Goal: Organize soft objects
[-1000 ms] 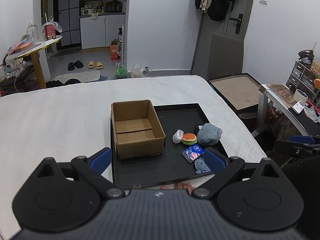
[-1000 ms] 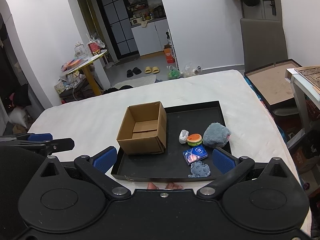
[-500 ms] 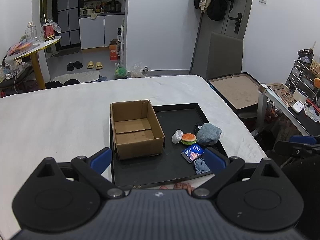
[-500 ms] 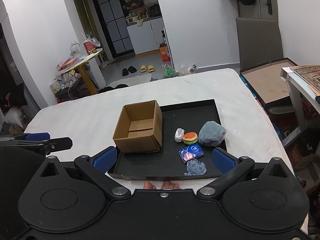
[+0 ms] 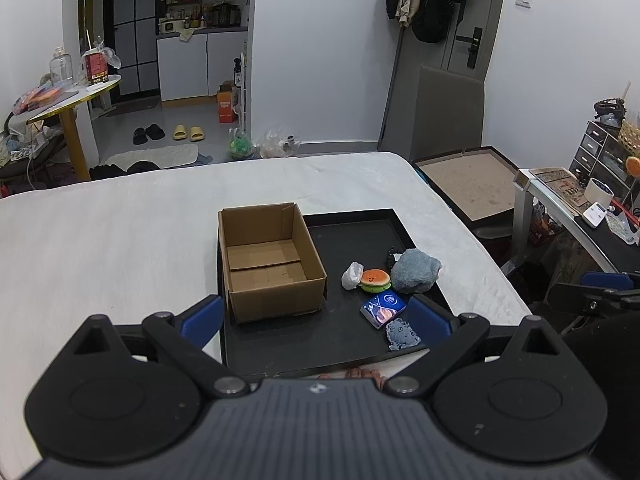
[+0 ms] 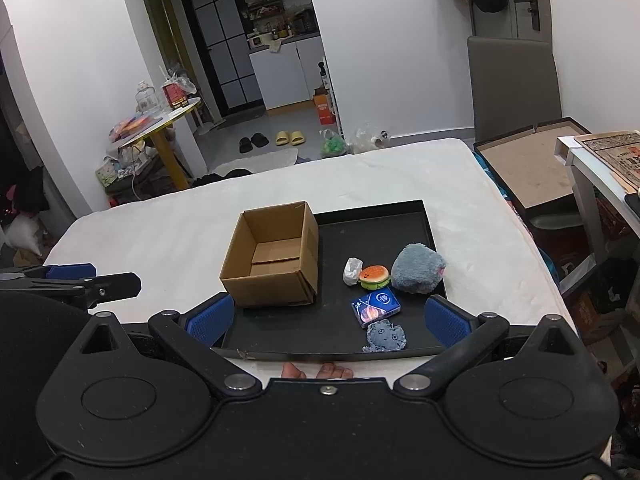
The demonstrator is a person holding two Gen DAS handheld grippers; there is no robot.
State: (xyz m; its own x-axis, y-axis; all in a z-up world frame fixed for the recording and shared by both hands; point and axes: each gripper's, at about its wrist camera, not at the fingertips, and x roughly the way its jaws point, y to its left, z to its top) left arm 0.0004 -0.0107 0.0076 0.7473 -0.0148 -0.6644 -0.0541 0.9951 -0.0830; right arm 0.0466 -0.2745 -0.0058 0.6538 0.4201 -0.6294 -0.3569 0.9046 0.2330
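A black tray [image 5: 352, 232] [image 6: 376, 220] lies on the white bed. On its left half stands an open, empty cardboard box [image 5: 270, 260] [image 6: 272, 260]. To the right lie a grey plush [image 5: 416, 271] [image 6: 418, 274], a burger toy [image 5: 375, 279] [image 6: 375, 275], a white crumpled piece [image 5: 352, 275] [image 6: 353, 271], a blue packet [image 5: 383, 309] [image 6: 376, 306] and a small blue-grey fabric piece [image 5: 402, 334] [image 6: 385, 336]. My left gripper [image 5: 314, 318] and right gripper [image 6: 328, 318] both hover open above the tray's near edge, holding nothing.
The white bed [image 5: 120, 232] spreads wide to the left and behind the tray. A desk with clutter [image 5: 580, 204] and a framed board [image 5: 468, 184] stand to the right. A person's toes [image 6: 316, 370] show beneath the tray's near edge.
Both views have shifted slightly; the tray and objects sit a little lower and left in the right wrist view. Nothing was picked up or moved on the tray.
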